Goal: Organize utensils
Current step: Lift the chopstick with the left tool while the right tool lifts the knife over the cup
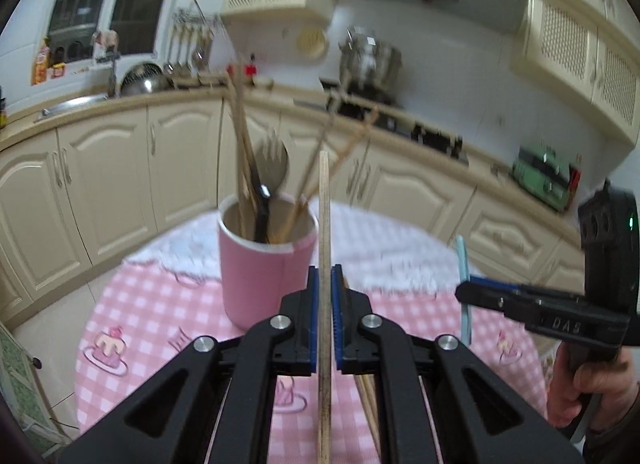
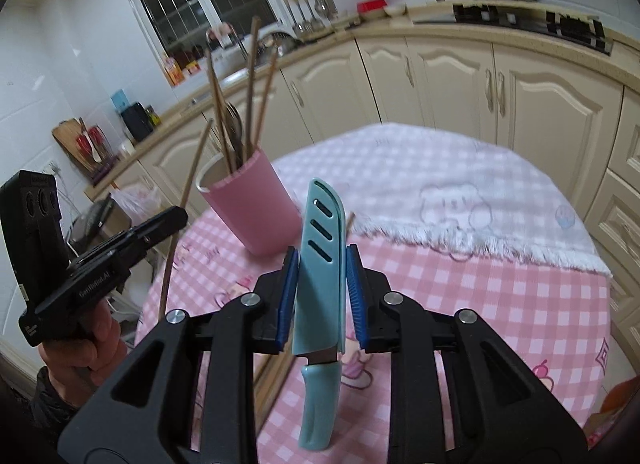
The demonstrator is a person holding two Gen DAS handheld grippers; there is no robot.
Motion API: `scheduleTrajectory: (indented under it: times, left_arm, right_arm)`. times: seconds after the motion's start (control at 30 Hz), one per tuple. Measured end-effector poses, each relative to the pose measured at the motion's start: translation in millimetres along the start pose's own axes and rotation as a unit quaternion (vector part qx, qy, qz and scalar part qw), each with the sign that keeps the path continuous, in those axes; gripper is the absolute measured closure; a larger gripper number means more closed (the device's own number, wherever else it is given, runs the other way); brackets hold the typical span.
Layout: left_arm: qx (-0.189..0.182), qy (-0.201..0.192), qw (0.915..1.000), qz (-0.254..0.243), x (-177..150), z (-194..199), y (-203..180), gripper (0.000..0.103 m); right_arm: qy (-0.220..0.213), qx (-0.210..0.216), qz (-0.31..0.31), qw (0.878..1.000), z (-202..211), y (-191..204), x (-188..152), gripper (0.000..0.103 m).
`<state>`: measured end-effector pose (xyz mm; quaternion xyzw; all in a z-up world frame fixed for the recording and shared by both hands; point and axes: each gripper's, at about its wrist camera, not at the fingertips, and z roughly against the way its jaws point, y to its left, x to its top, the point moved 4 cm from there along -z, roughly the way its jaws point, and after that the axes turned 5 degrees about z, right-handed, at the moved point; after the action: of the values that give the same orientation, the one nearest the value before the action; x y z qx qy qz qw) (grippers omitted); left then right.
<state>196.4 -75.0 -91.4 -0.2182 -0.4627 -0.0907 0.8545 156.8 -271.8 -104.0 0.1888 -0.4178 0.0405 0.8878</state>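
Closest, the left hand-held gripper (image 1: 325, 296) is closed on a long wooden chopstick (image 1: 325, 224), held upright. The right hand-held gripper (image 2: 322, 288) clamps a turquoise knife in its slotted plastic sheath (image 2: 320, 260), tip up. Further back, a pink cylindrical holder (image 1: 264, 268) with chopsticks and a spoon stands on the pink checkered bench (image 2: 480, 304).

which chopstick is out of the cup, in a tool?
The one clamped upright in the left tool: chopstick. The rest stand in the pink cup.

Utensils (image 1: 256, 168) in cup (image 1: 266, 272) on table (image 1: 160, 304)
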Motion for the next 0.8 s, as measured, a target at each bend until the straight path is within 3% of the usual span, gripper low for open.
scheduleTrajectory:
  times: [0.43,0.8]
  left_arm:
    - [0.013,-0.115,0.9928,0.031,54,34,14,0.098]
    - [0.014,-0.216,0.9760,0.024,122,48,5,0.098]
  right_arm:
    - [-0.059,0.024,0.033,0.997,13,29,42,0.079]
    - [-0.114,0.044,0.071,0.990,32,57,101,0.079]
